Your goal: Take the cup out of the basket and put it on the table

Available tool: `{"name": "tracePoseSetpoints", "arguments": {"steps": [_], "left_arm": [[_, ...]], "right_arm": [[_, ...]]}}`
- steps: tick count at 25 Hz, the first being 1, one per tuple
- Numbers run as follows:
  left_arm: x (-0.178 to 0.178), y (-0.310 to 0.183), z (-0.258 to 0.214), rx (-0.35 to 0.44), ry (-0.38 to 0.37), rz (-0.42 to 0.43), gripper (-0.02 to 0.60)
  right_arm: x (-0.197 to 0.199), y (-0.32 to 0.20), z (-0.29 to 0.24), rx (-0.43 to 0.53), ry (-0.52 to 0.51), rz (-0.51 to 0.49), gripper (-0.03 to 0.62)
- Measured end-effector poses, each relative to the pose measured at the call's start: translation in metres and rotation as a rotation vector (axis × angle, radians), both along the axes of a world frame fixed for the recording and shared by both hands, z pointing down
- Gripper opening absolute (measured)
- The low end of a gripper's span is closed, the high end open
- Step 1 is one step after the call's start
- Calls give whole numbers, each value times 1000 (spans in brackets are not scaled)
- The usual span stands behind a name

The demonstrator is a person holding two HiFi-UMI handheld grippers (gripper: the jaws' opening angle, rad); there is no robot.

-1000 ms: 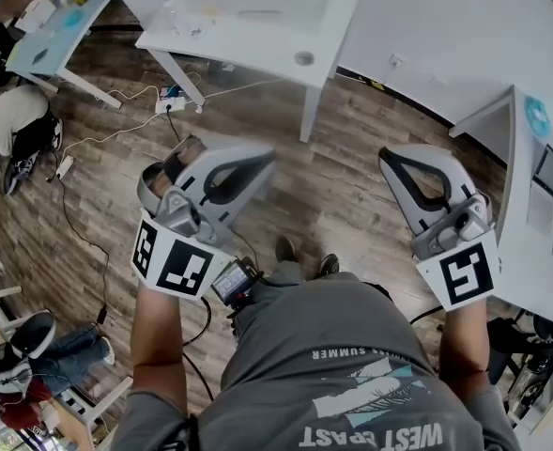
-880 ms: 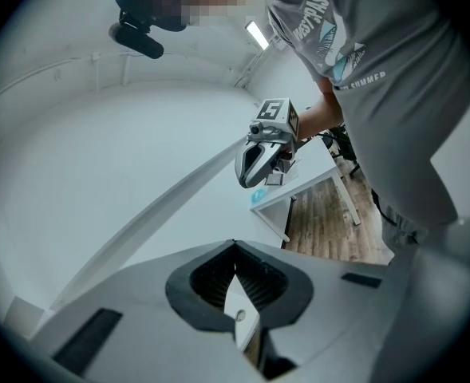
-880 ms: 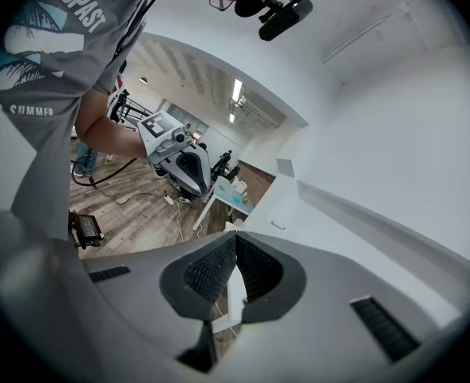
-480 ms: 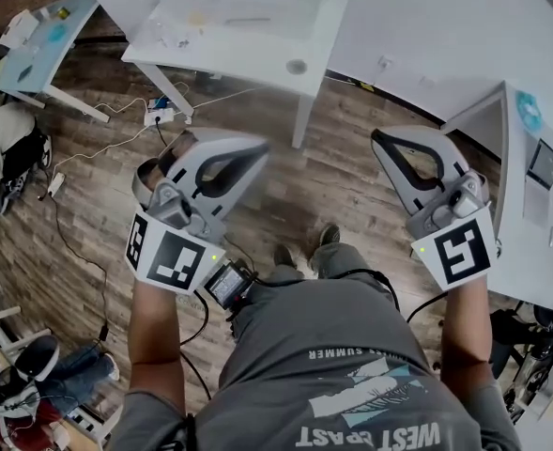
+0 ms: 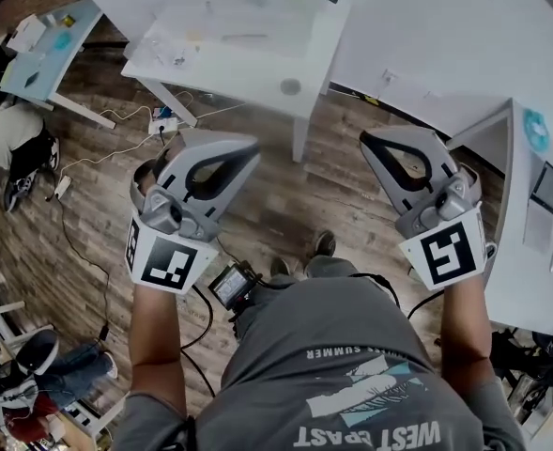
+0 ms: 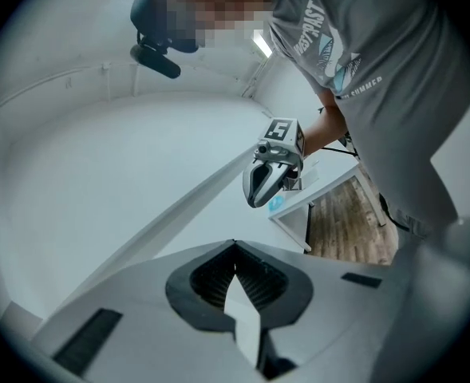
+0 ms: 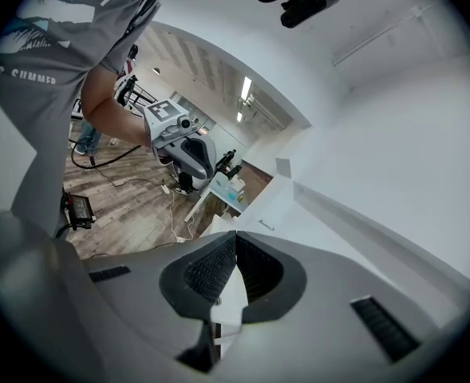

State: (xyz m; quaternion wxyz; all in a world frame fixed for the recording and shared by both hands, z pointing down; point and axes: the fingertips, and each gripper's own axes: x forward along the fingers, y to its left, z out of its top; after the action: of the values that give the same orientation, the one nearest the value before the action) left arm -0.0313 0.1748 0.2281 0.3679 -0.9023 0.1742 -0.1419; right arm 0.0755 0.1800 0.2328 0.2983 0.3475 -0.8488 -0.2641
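Both tools are up over the wood floor and neither holds anything. Left gripper sits at 9 o'clock in head view. Its jaws are narrow, tips meeting, pads bare. Right gripper at 3 o'clock is the same: closed right down, nothing between the pads. White table at 12 o'clock. Second desk at 3 o'clock, just beyond the right gripper. Cup and basket: I can't tell where they are, no view shows them.
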Motion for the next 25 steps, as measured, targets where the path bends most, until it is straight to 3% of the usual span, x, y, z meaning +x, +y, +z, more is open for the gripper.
{"name": "tracePoseSetpoints", "arguments": {"steps": [9,16,25], "left_arm": [[56,-29,-10,135,-6,-41,9],[74,-43,-11,150,-33,-62,9],[65,-85,-3,145,-32,-33,9]], "right_arm": [[48,-33,-3,75,-56,-59,12],[67,-50,2,64,-82,-62,12],[55,-89,14,24,-85,-30,12]]}}
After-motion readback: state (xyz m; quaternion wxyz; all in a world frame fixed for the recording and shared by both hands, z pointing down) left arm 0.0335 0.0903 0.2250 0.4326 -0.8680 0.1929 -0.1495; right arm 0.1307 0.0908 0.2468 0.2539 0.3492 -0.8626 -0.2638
